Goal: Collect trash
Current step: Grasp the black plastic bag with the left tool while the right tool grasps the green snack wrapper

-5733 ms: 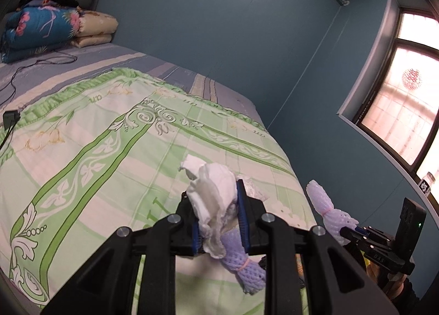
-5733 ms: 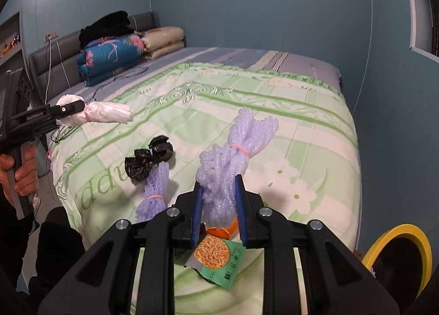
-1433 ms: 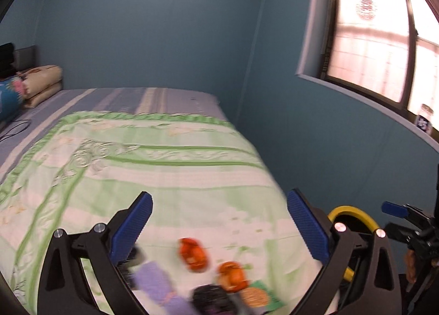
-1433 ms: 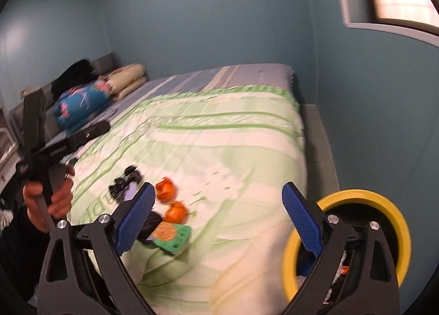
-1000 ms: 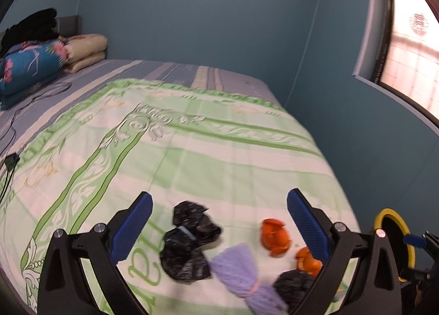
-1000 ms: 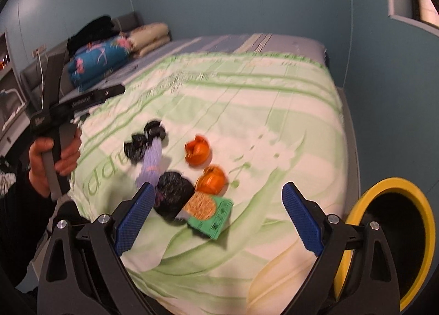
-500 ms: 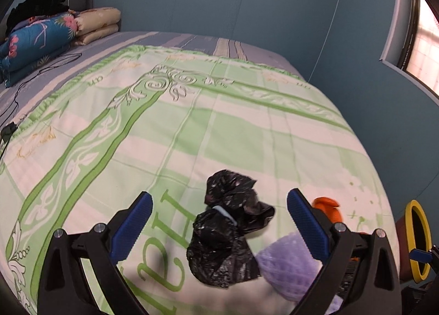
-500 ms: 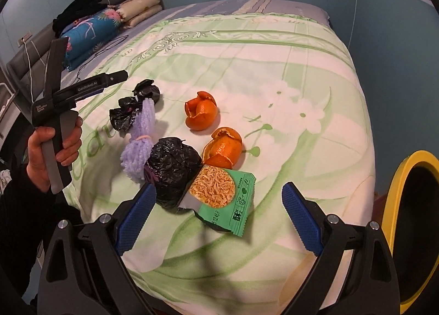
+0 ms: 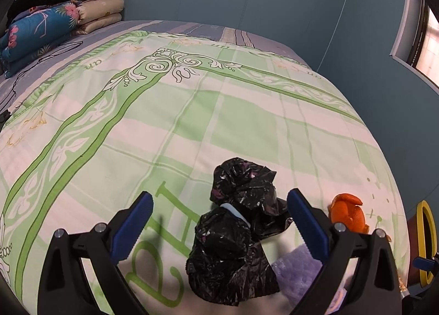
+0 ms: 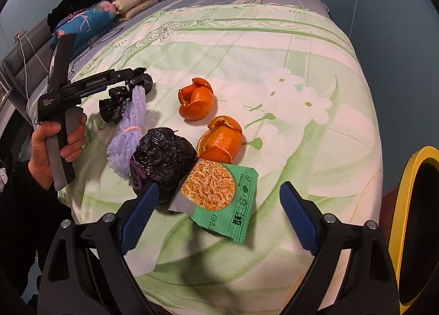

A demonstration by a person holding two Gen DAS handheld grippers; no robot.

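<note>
Trash lies on the green patterned bedspread point(image 9: 192, 112). My left gripper point(image 9: 219, 221) is open, its blue pads on either side of a crumpled black bag point(image 9: 236, 232) without touching it. A purple foam net point(image 9: 299, 274) and an orange peel point(image 9: 347, 213) lie to the right. My right gripper point(image 10: 219, 215) hangs over a green snack packet point(image 10: 222, 199). Its jaws are closing, but the pads are still clear of the packet. Beyond it are a black bag point(image 10: 159, 161), two orange peels point(image 10: 196, 101) point(image 10: 221, 142) and the foam net point(image 10: 129, 134).
A yellow-rimmed bin point(image 10: 406, 205) stands on the floor off the bed's right edge. Folded quilts and pillows point(image 9: 41, 27) are stacked at the headboard, with a dark cable on the sheet nearby. A hand point(image 10: 55, 147) holds the left gripper's handle. Blue walls enclose the bed.
Both grippers, which earlier carried trash, are now empty and have sunk toward the bed. The black bag now sits between the left jaws, and the right jaws have narrowed slightly over the packet.
</note>
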